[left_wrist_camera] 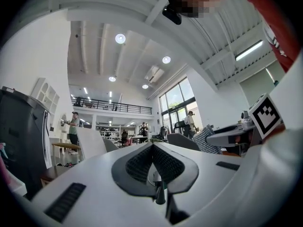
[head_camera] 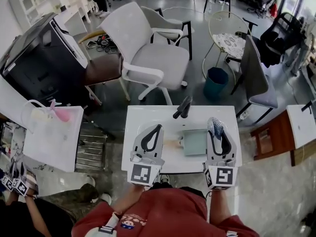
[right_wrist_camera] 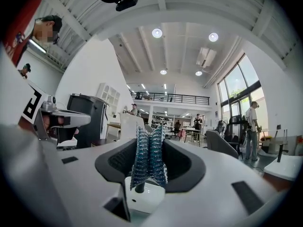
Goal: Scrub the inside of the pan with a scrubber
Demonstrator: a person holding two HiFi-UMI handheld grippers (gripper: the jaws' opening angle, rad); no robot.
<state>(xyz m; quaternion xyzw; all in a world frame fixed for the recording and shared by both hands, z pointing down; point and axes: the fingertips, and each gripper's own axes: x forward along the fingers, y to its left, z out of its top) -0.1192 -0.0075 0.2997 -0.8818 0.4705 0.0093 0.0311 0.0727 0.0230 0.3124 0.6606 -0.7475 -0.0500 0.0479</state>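
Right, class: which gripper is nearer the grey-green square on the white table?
Right. The right gripper, shut on a blue scrubber, sits by the square's right edge. The left gripper, shut and empty, is further off to its left, bare table between.

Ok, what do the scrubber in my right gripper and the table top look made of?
Scrubber: looks like knitted wire or metallised plastic mesh, blue-silver and glinting, with fine loops showing; which of the two is unclear. It is pinched between the fingers of the right gripper. Table: smooth, matte white with no grain, probably laminate or painted board.
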